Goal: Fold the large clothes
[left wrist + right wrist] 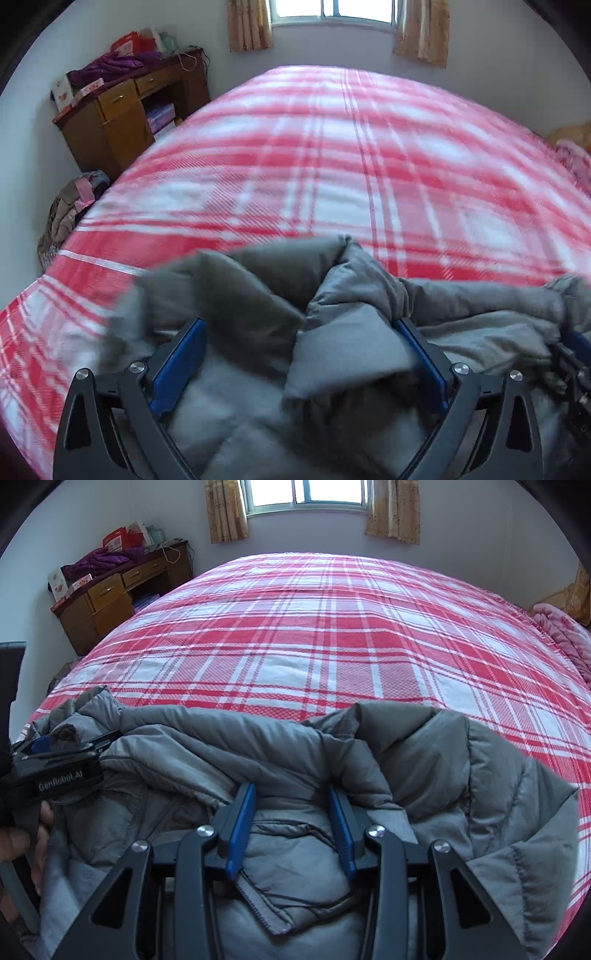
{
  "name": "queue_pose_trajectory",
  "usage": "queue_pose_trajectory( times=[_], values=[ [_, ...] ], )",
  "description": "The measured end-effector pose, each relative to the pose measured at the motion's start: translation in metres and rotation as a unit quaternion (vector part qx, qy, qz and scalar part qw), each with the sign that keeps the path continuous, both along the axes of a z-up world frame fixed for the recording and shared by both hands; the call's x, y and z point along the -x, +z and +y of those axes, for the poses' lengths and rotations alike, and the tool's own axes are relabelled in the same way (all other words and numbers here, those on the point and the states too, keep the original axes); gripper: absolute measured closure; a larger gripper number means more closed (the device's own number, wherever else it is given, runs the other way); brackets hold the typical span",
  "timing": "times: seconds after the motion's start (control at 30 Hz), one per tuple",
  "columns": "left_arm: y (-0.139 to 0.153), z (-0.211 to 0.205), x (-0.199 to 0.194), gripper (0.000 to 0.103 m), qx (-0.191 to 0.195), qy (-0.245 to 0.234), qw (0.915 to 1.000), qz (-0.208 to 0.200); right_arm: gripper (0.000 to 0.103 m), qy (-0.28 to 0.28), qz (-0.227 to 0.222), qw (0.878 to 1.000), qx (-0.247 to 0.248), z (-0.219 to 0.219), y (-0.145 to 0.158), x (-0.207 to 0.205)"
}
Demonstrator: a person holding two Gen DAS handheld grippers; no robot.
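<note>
Both hand-held grippers work a grey padded jacket (258,760) lying on the near edge of the plaid bed (332,635). Left hand-held gripper (299,328) stands wide around bunched fabric; right hand-held gripper (291,827), half spread, straddles a fold without pinching it.

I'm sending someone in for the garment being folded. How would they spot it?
Find the big bed with the red and white checked cover under the window. At its near edge lies a grey padded jacket, puffy and quilted, the only plain grey thing on that cover.
</note>
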State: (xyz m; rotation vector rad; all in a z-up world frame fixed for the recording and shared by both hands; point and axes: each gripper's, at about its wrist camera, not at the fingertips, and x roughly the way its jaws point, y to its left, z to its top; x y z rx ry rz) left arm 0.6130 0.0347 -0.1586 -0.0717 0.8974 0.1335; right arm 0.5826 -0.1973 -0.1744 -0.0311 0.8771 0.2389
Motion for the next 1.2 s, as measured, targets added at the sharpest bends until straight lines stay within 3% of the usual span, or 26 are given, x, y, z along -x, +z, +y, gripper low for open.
queue_pose_trajectory(
  times=[0.03, 0.1, 0.17, 0.3, 0.57, 0.83, 1.07, 1.2],
  values=[
    [0.018, 0.008, 0.014, 0.003, 0.02, -0.007, 0.9995, -0.024, 0.05, -0.001, 0.002, 1.0, 0.0, -0.005, 0.008, 0.005],
    [0.044, 0.022, 0.041, 0.003, 0.044, -0.02, 0.9976, -0.049, 0.021, -0.008, -0.013, 1.0, -0.005, -0.015, 0.028, 0.026],
    [0.061, 0.038, 0.081, 0.003, 0.033, -0.032, 0.9976, -0.053, 0.016, -0.004, -0.036, 0.999, -0.004, -0.028, 0.044, 0.052],
    [0.055, 0.062, 0.167, 0.003, -0.003, -0.04, 0.9985, -0.037, 0.016, -0.002, -0.032, 0.999, -0.003, -0.066, 0.056, 0.116],
    [0.006, 0.088, 0.326, 0.003, -0.009, -0.052, 0.9986, 0.006, 0.016, -0.041, 0.007, 0.999, -0.028, -0.135, 0.025, 0.268],
    [-0.021, 0.091, 0.395, 0.003, 0.02, -0.045, 0.9985, 0.024, 0.016, -0.08, 0.021, 0.996, -0.039, -0.154, 0.007, 0.357],
    [-0.03, 0.095, 0.434, 0.003, 0.028, -0.045, 0.9983, 0.025, 0.016, -0.075, 0.025, 0.996, -0.051, -0.15, -0.008, 0.407],
    [-0.037, 0.102, 0.453, 0.003, 0.035, -0.043, 0.998, 0.03, 0.022, -0.073, 0.028, 0.995, -0.059, -0.15, -0.015, 0.431]
  ],
)
